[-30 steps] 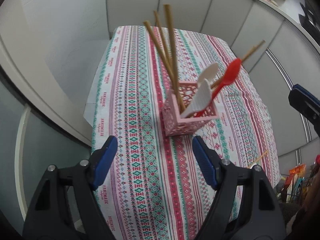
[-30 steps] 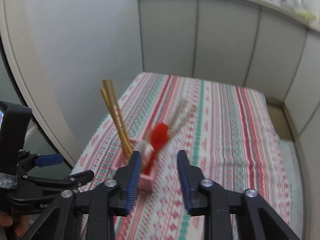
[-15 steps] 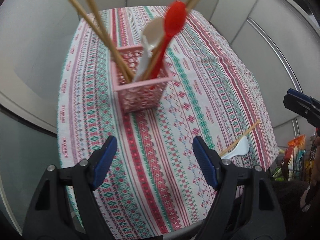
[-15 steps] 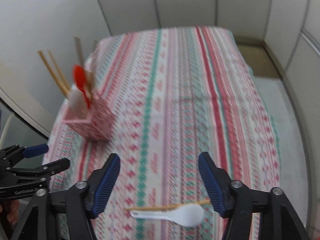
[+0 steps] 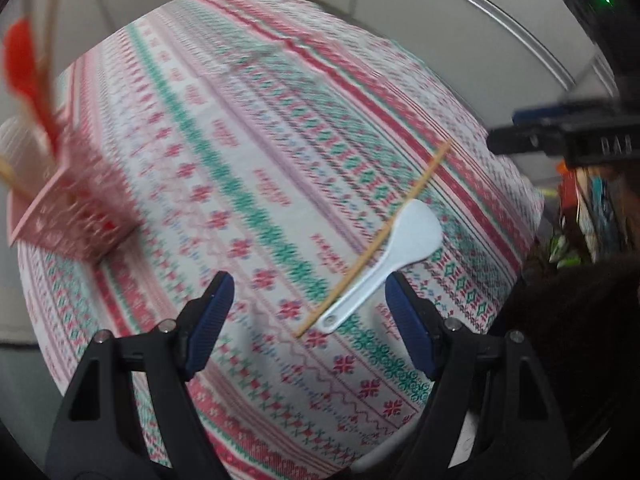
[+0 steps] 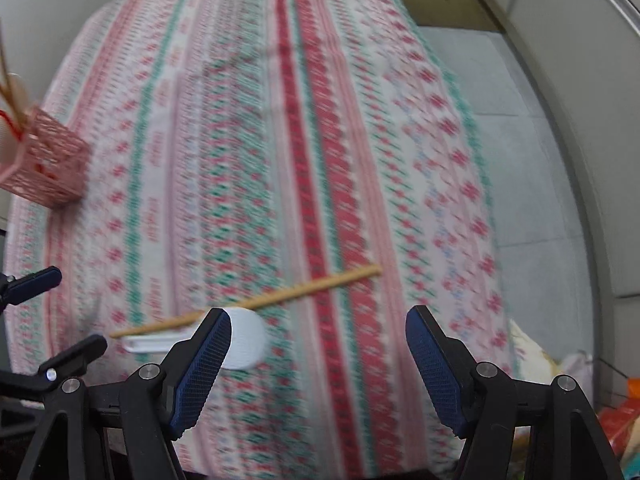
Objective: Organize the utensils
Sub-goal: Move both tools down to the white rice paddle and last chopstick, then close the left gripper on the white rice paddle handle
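Striped patterned cloth (image 5: 280, 152) over the counter in a pale-panelled room, white spoon (image 5: 394, 256) and chopstick (image 5: 376, 240) near its front edge, both hand-held grippers (image 5: 308, 318) (image 6: 318, 364) gaping empty, right's jaws just widened, pink holder (image 6: 52, 168) at left edge.

A table covered by a striped, patterned tablecloth (image 5: 280, 128) fills both views. At the left edge of the frame a pink lattice holder (image 5: 76, 216) stands on it. Toward the lower right in the left wrist view, a white spoon (image 5: 388, 260) and a wooden chopstick (image 5: 376, 240) lie side by side, touching.
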`<state>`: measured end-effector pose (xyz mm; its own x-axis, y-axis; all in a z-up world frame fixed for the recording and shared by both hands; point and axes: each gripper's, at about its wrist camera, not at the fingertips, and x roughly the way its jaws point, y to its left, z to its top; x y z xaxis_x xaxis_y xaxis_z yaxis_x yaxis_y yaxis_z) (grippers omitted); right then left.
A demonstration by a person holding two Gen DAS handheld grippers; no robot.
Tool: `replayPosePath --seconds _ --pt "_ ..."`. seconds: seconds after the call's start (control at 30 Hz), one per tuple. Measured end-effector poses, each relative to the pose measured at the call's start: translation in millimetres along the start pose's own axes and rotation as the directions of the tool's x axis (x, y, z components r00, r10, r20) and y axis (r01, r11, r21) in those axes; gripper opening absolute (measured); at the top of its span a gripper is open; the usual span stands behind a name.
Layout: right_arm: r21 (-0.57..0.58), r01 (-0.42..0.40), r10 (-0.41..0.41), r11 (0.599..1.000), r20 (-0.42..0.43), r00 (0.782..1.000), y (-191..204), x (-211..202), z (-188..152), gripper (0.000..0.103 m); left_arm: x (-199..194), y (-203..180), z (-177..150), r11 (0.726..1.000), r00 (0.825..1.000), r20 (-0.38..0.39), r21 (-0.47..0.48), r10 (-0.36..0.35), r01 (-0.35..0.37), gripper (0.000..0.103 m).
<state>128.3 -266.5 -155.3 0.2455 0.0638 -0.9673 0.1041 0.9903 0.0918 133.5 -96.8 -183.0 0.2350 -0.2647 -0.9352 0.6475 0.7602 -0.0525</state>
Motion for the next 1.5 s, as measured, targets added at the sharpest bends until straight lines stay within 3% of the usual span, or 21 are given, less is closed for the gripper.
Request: replayPosePath --seconds 0.17,0.3,0.67,0.73,0.8,0.97,1.3,1.33,1.4,1.5 --pt "-0.014 0.034 -0.034 0.999 -0.012 0.999 -16 -1 -3 0.078 18 -40 3 0.979 1.000 -0.014 0.200 -0.023 0.025 0.078" --pt "-0.003 0.025 -0.025 1.000 -0.018 1.000 -25 -3 -2 0.078 33 -55 7 0.956 0.999 -0.038 0.291 -0.036 0.046 0.078" --pt "0.038 0.011 -0.010 0.999 -0.025 1.000 -44 -2 3 0.078 58 -83 31 0.927 0.996 -0.072 0.369 -0.044 0.068 0.062" --pt "0.050 0.012 -0.010 0.999 -0.029 1.000 -49 0 4 0.078 60 -84 33 0.924 0.996 -0.073 0.377 -0.043 0.068 0.053" --pt "0.064 0.010 -0.008 0.998 -0.033 0.999 -54 1 4 0.078 62 -84 36 0.923 0.996 -0.076 0.379 -0.045 0.070 0.048" --pt "0.091 0.010 -0.006 0.996 -0.045 0.999 -61 6 6 0.078 56 -80 35 0.927 0.996 -0.057 0.368 -0.063 0.080 0.047" --pt "0.143 -0.039 0.054 0.989 -0.101 0.993 -62 28 10 0.078 9 -54 37 0.963 0.995 0.064 0.261 -0.081 0.062 0.047" --pt "0.155 -0.051 0.068 0.987 -0.109 0.992 -62 31 10 0.078 6 -52 37 0.967 0.994 0.074 0.249 -0.079 0.058 0.043" --pt "0.185 -0.076 0.101 0.980 -0.126 0.987 -60 39 12 0.078 -3 -44 36 0.978 0.992 0.093 0.199 -0.080 0.060 0.017" --pt "0.223 -0.119 0.158 0.967 -0.161 0.974 -55 55 14 0.078 -7 -26 35 0.991 0.992 0.101 0.117 -0.081 0.069 0.017"
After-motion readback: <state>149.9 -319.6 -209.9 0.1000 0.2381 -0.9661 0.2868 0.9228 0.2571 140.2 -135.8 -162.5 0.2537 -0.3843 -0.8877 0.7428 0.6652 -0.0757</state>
